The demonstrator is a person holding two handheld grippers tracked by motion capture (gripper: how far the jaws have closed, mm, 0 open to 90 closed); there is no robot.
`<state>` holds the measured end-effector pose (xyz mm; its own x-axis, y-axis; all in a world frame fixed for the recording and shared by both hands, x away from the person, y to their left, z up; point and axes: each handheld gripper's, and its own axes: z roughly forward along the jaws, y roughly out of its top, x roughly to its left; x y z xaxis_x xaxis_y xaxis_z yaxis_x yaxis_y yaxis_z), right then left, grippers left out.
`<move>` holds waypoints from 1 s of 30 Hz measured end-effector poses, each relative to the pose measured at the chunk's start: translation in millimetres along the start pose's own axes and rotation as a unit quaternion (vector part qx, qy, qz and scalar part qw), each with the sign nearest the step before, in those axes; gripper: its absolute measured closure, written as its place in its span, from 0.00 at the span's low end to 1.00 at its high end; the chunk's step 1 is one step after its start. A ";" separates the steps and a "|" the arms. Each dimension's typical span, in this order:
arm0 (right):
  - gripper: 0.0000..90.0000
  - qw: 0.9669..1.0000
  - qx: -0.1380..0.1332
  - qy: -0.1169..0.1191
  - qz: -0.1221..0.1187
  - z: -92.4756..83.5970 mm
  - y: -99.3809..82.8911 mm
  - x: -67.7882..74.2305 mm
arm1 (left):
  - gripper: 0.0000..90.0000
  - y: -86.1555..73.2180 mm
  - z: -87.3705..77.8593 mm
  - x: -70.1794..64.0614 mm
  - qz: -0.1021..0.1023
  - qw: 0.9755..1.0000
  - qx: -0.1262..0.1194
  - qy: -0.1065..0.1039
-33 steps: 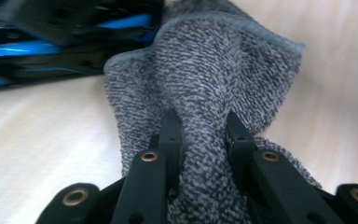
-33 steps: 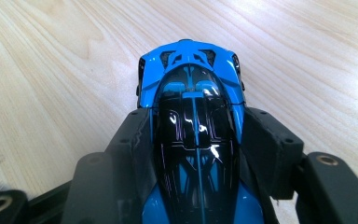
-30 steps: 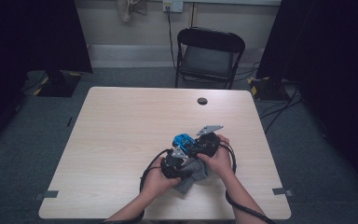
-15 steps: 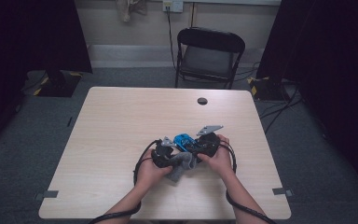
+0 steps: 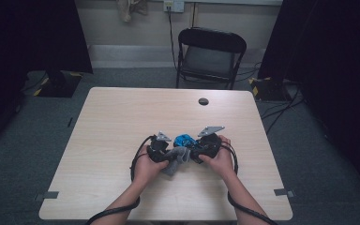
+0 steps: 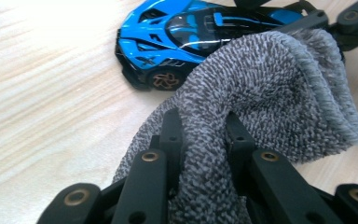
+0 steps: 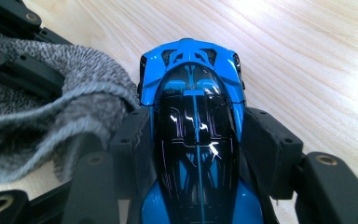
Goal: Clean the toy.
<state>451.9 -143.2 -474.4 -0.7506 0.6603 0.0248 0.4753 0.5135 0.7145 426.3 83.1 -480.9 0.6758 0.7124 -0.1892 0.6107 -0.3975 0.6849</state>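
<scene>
Grey terry cloth [image 6: 261, 88] is pinched in the pressed-together jaws of the left gripper [image 6: 200, 128] and has been carried across the table [image 5: 122, 122] from below the blue toy car [image 7: 196, 135] to its side, now draped against it. The car is clamped by its flanks in the right gripper [image 7: 198, 144], which has kept still near the table's front edge. Judged: wiping is under way, with one side reached.

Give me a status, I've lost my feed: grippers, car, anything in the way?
Left gripper shut on grey cloth. Right gripper clamped on blue toy car, car on the table. Cloth draped against the car's side; nothing else close.
</scene>
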 end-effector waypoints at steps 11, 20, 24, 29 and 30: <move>0.49 1.000 -0.003 0.000 0.001 -0.2 -0.8 0.2 | 0.83 2.6 -0.8 7.6 -0.009 1.000 -0.001 0.005; 0.49 1.000 -0.004 0.001 0.001 -0.5 -1.5 -0.1 | 0.83 2.2 -6.0 20.1 -0.022 0.999 -0.002 0.024; 0.49 1.000 -0.002 0.000 0.001 -0.8 -1.3 0.2 | 0.83 4.2 -5.2 22.1 -0.028 0.999 -0.002 0.027; 0.49 1.000 -0.002 0.000 0.001 -0.7 -1.2 -0.1 | 0.83 5.5 -6.1 26.7 -0.032 0.999 -0.001 0.034; 0.49 1.000 -0.002 0.000 0.001 -0.6 -1.0 0.1 | 0.83 5.9 -6.3 28.1 -0.033 0.999 -0.001 0.036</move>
<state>451.0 -144.0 -474.7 -0.7495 0.6615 0.0269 0.4758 0.5099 0.7167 446.2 104.5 -477.7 0.6019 0.7774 -0.1826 0.6519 -0.3463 0.6746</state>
